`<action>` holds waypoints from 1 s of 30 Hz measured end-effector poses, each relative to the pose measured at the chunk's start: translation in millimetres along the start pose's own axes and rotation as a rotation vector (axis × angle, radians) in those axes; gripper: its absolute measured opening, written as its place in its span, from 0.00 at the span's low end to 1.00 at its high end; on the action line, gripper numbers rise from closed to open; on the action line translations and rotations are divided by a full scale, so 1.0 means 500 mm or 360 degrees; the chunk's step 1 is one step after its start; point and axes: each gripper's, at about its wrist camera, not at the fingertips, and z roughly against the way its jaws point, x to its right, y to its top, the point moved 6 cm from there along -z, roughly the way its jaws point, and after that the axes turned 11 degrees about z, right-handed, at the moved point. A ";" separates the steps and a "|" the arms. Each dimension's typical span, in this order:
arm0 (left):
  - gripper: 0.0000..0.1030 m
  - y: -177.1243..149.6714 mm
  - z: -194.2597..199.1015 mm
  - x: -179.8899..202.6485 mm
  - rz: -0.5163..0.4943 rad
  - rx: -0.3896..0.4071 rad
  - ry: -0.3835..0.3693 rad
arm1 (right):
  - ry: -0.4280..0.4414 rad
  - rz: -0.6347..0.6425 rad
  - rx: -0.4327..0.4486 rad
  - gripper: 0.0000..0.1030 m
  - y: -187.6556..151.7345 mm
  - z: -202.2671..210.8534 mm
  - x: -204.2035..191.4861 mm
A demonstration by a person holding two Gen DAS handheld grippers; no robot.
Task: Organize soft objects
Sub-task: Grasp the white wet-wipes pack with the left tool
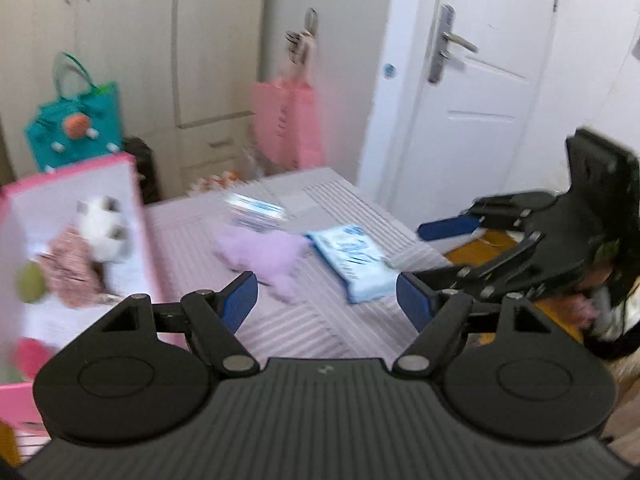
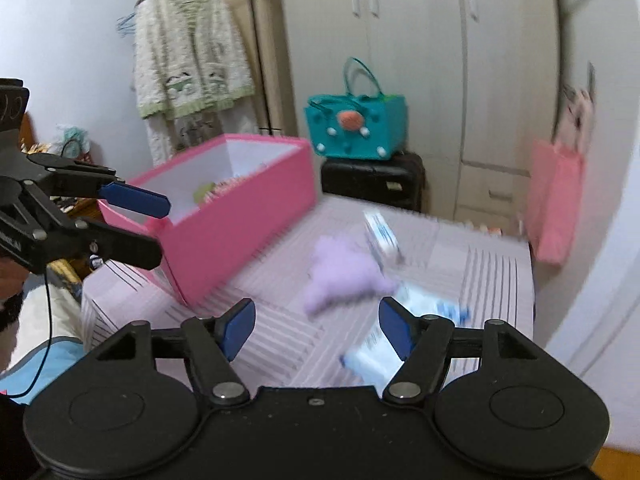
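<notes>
A purple plush toy (image 1: 264,252) (image 2: 340,272) lies on the striped table (image 1: 304,328). Beside it are a blue-white tissue pack (image 1: 352,260) (image 2: 384,344) and, farther back, a second pack (image 1: 256,210) (image 2: 382,236). A pink box (image 1: 136,208) (image 2: 240,232) at the left holds a white plush (image 1: 102,226), a checked cloth (image 1: 72,272) and a green ball (image 1: 30,286). My left gripper (image 1: 326,292) (image 2: 156,228) is open and holds nothing, just short of the purple toy. My right gripper (image 2: 316,316) (image 1: 424,252) is open too, near the front tissue pack.
A teal felt bag (image 2: 356,128) (image 1: 76,128) sits on a black case (image 2: 372,180) behind the table. A pink bag (image 1: 288,124) hangs on the wardrobe. A white door (image 1: 480,80) is at the right. A knitted cardigan (image 2: 188,56) hangs at the left.
</notes>
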 end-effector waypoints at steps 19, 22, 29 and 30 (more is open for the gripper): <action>0.68 -0.037 -0.353 0.033 0.0299 -0.0190 -0.0022 | -0.0061 0.0090 -0.0088 0.85 -0.146 -0.161 0.095; 0.67 -0.046 -0.366 0.029 0.0291 -0.0152 0.0022 | -0.0072 0.0114 -0.0068 0.85 -0.149 -0.164 0.093; 0.40 -0.056 -0.373 0.034 0.0289 -0.0036 0.0090 | -0.0066 0.0086 -0.0066 0.59 -0.143 -0.165 0.095; 0.38 -0.058 -0.372 0.038 0.0281 -0.0033 0.0096 | -0.0075 0.0067 -0.0078 0.58 -0.139 -0.164 0.095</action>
